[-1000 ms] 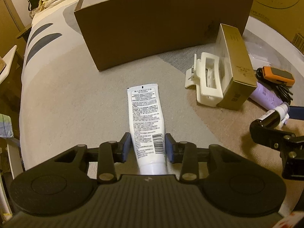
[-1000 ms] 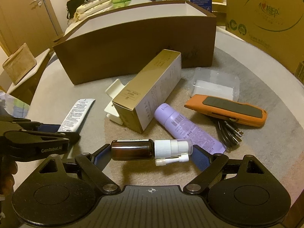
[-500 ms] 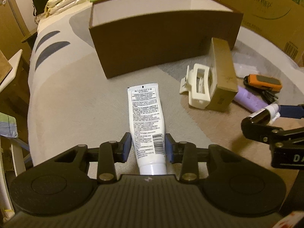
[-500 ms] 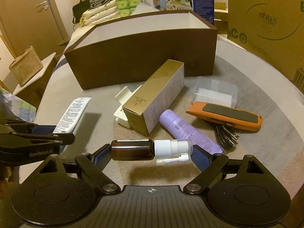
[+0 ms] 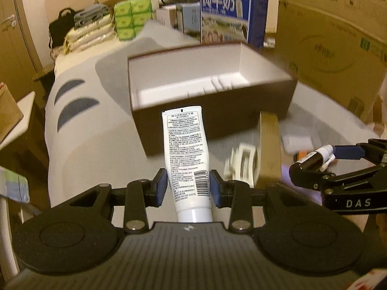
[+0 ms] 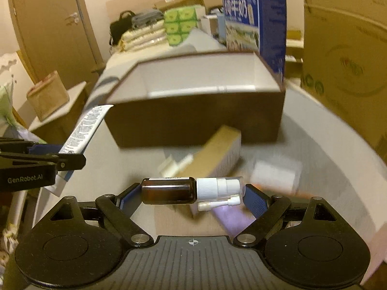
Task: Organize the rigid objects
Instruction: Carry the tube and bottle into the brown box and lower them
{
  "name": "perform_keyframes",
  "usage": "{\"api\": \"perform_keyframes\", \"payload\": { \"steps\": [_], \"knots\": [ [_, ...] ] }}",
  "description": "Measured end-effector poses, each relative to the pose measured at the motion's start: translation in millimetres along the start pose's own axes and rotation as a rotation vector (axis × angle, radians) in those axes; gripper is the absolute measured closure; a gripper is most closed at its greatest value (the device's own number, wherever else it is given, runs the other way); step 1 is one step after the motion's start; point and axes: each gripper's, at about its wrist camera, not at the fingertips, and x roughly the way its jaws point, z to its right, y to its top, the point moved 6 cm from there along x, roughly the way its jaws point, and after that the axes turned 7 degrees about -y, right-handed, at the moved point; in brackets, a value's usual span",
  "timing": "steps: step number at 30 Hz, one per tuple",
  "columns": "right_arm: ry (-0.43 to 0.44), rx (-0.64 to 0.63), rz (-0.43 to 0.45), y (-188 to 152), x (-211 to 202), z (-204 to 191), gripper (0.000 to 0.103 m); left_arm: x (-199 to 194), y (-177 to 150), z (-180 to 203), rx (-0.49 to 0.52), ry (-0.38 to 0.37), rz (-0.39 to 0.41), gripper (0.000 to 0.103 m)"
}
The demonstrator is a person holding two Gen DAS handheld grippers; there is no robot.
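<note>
Left tongs [image 5: 188, 188]: I'm gripping the white tube [image 5: 186, 154].
Right tongs [image 6: 193, 194]: I'm clamping the brown spray bottle [image 6: 169, 191] sideways.
Ahead: open brown box [image 5: 212, 118].

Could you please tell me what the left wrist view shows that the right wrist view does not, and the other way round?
Only the left wrist view shows the printed back label and barcode of the white tube face on, clamped in the left gripper, and the ridged floor inside the brown box.

Only the right wrist view shows the brown spray bottle lying crosswise in the right gripper, and a door at the back left.

Both show the open brown box, the gold carton, the white clip beside it, both held items, and the blue milk carton behind.
</note>
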Motion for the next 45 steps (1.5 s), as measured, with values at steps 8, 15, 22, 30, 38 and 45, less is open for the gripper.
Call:
{"api": "perform_keyframes", "payload": {
  "steps": [8,15,22,30,38,45],
  "knots": [
    [0.042,-0.020,0.093,82,23,0,0.017,19,73,-20,-0.015,0.016,0.070,0.070],
    [0.061,-0.053,0.095,133,67,-5,0.017,53,121,-41,-0.012,0.049,0.076,0.070],
    [0.053,-0.079,0.017,150,124,-6,0.017,104,134,-62,-0.044,0.054,-0.010,0.070],
    [0.043,-0.111,-0.064,150,165,-8,0.017,152,123,-75,-0.062,0.048,-0.114,0.070],
    [0.051,-0.100,-0.105,146,180,-6,0.017,172,122,-74,-0.021,0.019,-0.152,0.069],
    [0.068,-0.082,-0.130,144,184,-7,0.017,170,126,-77,0.001,0.037,-0.129,0.065]
  ]
}}
